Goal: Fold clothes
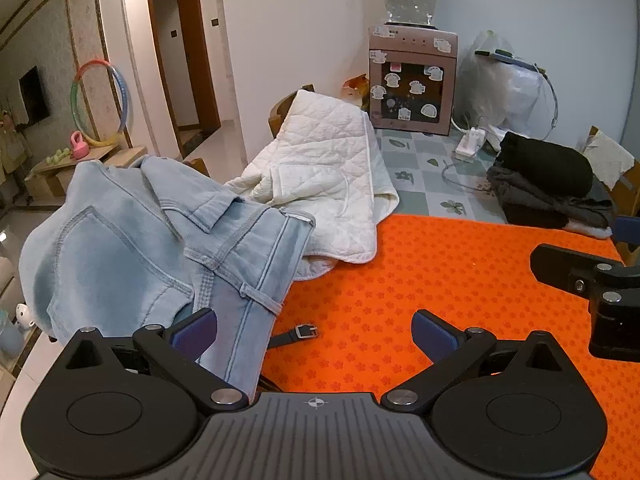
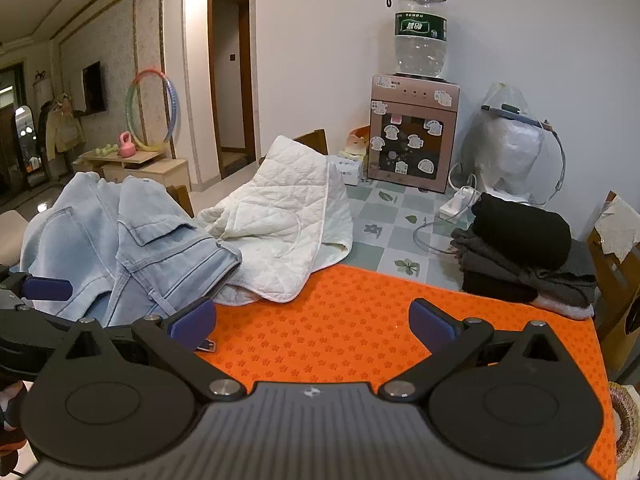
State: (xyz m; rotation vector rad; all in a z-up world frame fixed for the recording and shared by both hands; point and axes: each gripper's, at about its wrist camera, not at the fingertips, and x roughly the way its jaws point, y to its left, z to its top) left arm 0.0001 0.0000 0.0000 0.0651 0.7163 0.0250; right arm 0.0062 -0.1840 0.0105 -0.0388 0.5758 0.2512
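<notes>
Crumpled jeans (image 1: 160,248) (light denim) on orange mat (image 1: 440,280)

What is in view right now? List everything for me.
light blue denim jeans: one, crumpled, left edge of mat
orange patterned mat: one, covering near tabletop
white quilted pad: one, draped behind jeans
stack of folded dark clothes: one, black and grey, far right
pink water dispenser: one, clear bottle on top, against wall
white plastic bag: one, right of dispenser
black strap with metal buckle: one, on mat
multicoloured hoop: one, leaning on wall
left claw: open, jeans against one finger
right claw: open, empty
</notes>
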